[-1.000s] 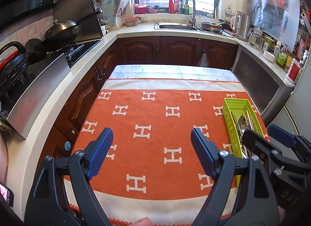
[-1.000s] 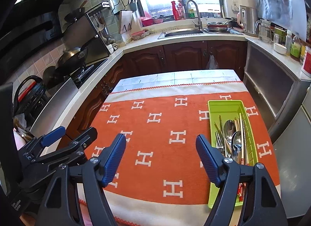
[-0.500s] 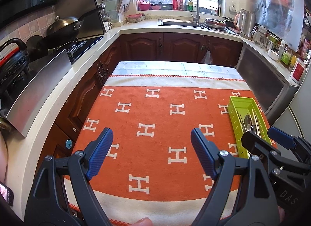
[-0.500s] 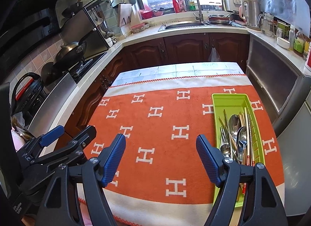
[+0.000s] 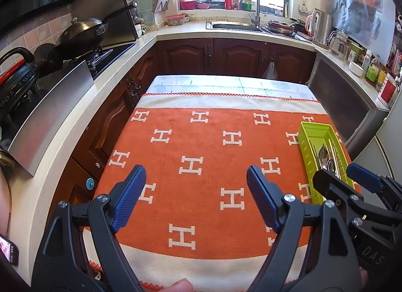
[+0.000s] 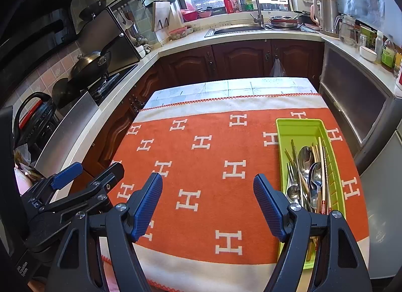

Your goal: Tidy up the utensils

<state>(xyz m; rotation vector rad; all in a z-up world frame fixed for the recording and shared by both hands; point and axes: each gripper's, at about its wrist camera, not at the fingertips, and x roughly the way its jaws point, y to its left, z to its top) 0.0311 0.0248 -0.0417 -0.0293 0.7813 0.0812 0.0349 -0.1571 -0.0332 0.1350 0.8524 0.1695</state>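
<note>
We see the green tray [image 6: 301, 126] of utensils [image 6: 307, 166] (spoons, forks and chopsticks) lying along the right edge of the orange blanket [image 6: 213, 146], just right of the right gripper [image 6: 208, 183] and not between its fingers. Its jaws stand wide apart over bare blanket, holding nothing. The left gripper [image 5: 196, 175], also spread wide and empty, hovers over the middle of the blanket, well left of the tray.
</note>
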